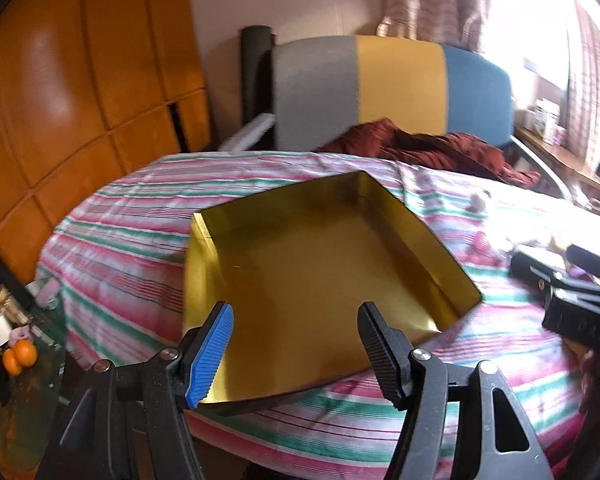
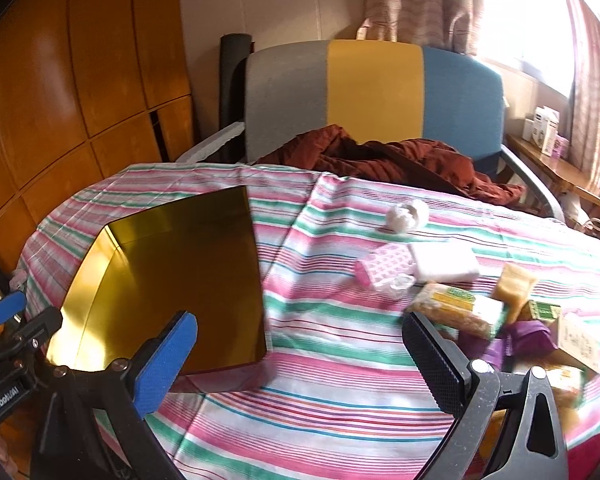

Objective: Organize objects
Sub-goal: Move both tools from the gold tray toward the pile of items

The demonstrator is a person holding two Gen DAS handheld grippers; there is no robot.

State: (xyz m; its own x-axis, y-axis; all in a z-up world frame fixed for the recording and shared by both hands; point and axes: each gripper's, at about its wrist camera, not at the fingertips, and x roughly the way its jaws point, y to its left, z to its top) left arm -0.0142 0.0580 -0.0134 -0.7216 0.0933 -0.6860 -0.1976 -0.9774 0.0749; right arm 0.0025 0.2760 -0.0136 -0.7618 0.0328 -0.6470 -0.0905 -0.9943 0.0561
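a round counter [image 2: 332,380] covered by a striped pink, green and white cloth [image 1: 112,248] is seen in both views. behind its far edge a chair [image 2: 374,88] with grey, yellow and blue panels is set, and a dark red garment [image 2: 400,160] is draped from the seat onto the counter's far edge. a shallow gold tray [image 1: 320,264] is laid open on the left part of the counter, reaching to its near left edge; nothing is seen inside it. the left tool [image 1: 296,336] is held over the near wall of the tray, its fingers spread and nothing pinched between them. the right tool [image 2: 300,356] is held above the near middle of the counter, fingers likewise spread wide and empty. toward the right edge a cluster of small things is gathered: a white pad [image 2: 444,260], a pink patterned packet [image 2: 384,270], a yellow-green wrapped bar [image 2: 460,312], a purple wrapper [image 2: 528,332]. a crumpled white wad [image 2: 406,214] is left nearer the far edge.
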